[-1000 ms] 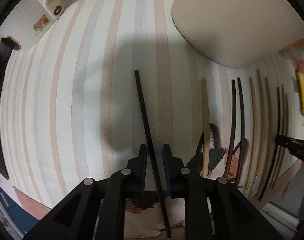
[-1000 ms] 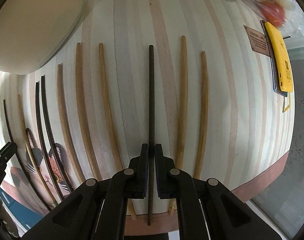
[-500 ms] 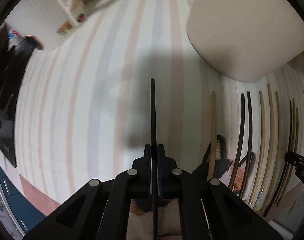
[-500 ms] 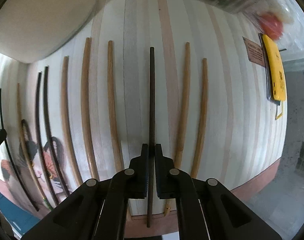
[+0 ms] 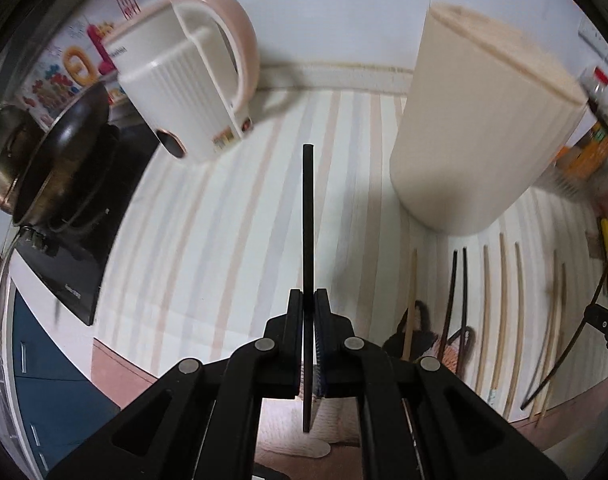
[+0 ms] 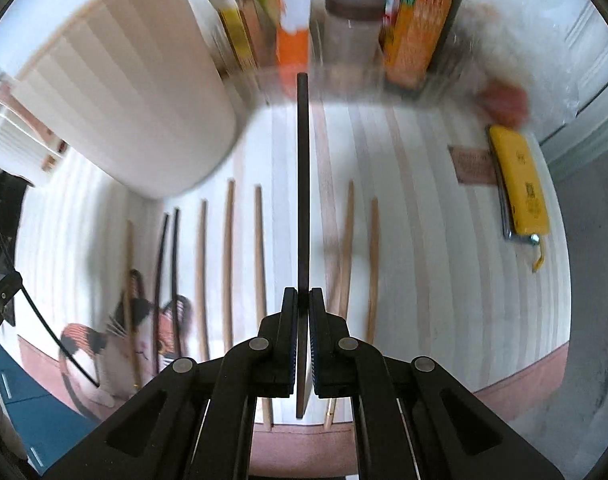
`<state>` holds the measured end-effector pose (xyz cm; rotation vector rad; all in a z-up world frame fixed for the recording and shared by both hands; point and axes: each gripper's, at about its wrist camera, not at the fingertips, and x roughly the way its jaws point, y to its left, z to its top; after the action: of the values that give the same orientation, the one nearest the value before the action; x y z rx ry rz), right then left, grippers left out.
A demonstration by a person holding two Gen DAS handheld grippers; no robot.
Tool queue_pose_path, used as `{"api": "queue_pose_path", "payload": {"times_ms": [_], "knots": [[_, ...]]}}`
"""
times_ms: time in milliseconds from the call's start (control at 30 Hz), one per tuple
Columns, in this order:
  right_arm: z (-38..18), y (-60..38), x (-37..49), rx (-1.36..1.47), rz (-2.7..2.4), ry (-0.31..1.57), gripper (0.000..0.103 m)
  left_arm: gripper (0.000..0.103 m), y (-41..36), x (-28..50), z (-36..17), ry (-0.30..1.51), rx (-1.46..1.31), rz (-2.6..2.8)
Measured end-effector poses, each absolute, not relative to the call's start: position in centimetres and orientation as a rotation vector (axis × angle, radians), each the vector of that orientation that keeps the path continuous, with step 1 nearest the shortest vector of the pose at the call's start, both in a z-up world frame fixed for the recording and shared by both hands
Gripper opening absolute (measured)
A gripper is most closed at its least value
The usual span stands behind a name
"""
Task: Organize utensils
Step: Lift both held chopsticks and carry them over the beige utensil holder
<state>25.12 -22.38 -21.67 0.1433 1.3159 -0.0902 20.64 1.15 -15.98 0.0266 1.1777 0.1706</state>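
My left gripper (image 5: 308, 300) is shut on a black chopstick (image 5: 307, 216) and holds it lifted above the striped mat (image 5: 208, 240). My right gripper (image 6: 302, 300) is shut on another black chopstick (image 6: 302, 184), also lifted. Several wooden chopsticks (image 6: 228, 256) and two black ones (image 6: 167, 256) lie in a row on the mat below. They also show at the right of the left wrist view (image 5: 504, 300). A tall cream ribbed holder (image 5: 476, 132) stands behind the row; in the right wrist view the holder (image 6: 128, 92) is at upper left.
A pink and white kettle (image 5: 192, 80) stands at the back left, with a pan (image 5: 60, 156) on a black cooktop (image 5: 76, 268) beyond it. Bottles and boxes (image 6: 416, 28) line the back right. A yellow tool (image 6: 520, 184) lies at the right.
Both grippers have risen and tilted up with their black chopsticks off the mat. The left gripper shut on its chopstick between the earliest frame and half a second ago.
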Motion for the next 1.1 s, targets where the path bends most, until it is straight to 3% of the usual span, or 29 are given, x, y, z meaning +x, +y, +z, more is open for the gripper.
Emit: {"api": "queue_pose_path", "payload": {"times_ms": [633, 1100], "knots": [[-14.8, -21.8, 28.7, 0.159, 0.028, 1.131, 0.005, 0.002, 0.6, 20.9, -8.1, 0.964, -0.05, 0.171], [-6.6, -19.6, 31.7, 0.172, 0.115, 1.03, 0.005, 0.002, 0.8, 22.5, 2.6, 0.777, -0.098, 0.111]]}}
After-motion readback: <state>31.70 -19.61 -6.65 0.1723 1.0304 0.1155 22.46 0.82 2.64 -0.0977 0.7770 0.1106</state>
